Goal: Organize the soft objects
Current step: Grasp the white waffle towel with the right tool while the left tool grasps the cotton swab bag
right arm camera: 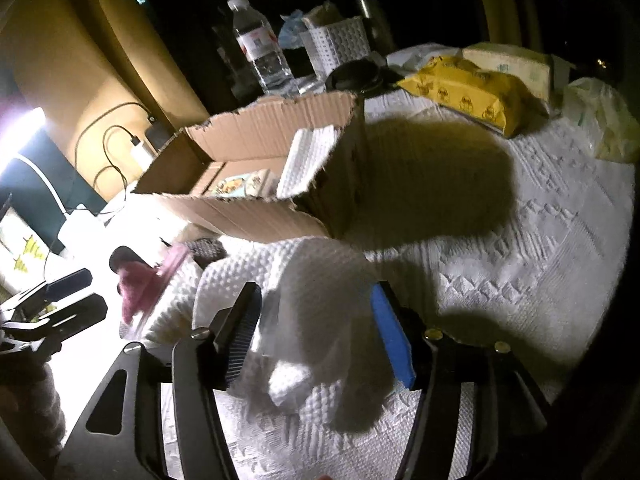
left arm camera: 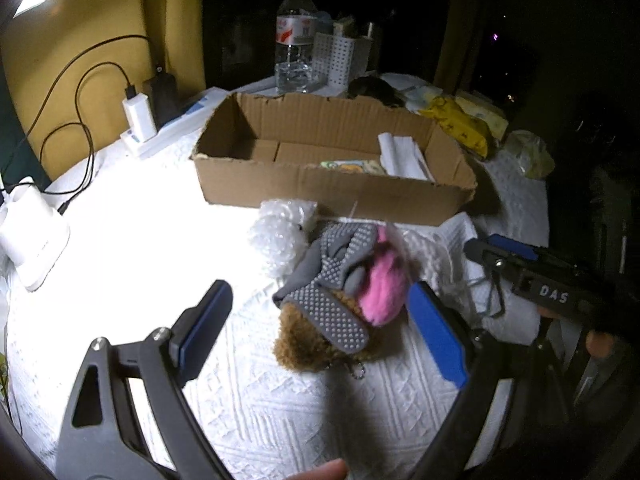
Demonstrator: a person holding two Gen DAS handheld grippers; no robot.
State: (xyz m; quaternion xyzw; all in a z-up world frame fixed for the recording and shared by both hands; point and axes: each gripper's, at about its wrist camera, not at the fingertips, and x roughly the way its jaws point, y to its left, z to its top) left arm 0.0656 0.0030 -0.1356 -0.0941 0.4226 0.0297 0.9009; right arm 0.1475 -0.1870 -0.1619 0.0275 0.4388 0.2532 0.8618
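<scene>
A pile of soft things lies in front of an open cardboard box (left arm camera: 320, 196): a grey dotted glove (left arm camera: 332, 280), a pink fluffy piece (left arm camera: 386, 284), a brown plush toy (left arm camera: 308, 344) and bubble wrap (left arm camera: 280, 236). My left gripper (left arm camera: 320, 328) is open, its fingers on either side of the pile. My right gripper (right arm camera: 316, 340) is open around a crumpled white paper towel (right arm camera: 316, 280); it also shows in the left wrist view (left arm camera: 496, 248). The box (right arm camera: 248, 208) holds a folded white towel (right arm camera: 308, 160) and a printed packet (right arm camera: 240, 186).
A water bottle (left arm camera: 294, 40) and a white perforated basket (left arm camera: 340, 56) stand behind the box. Yellow packets (right arm camera: 468, 92) and a plastic bag (right arm camera: 600, 120) lie at the right. A charger with cables (left arm camera: 138, 116) and a white device (left arm camera: 32, 236) are at the left.
</scene>
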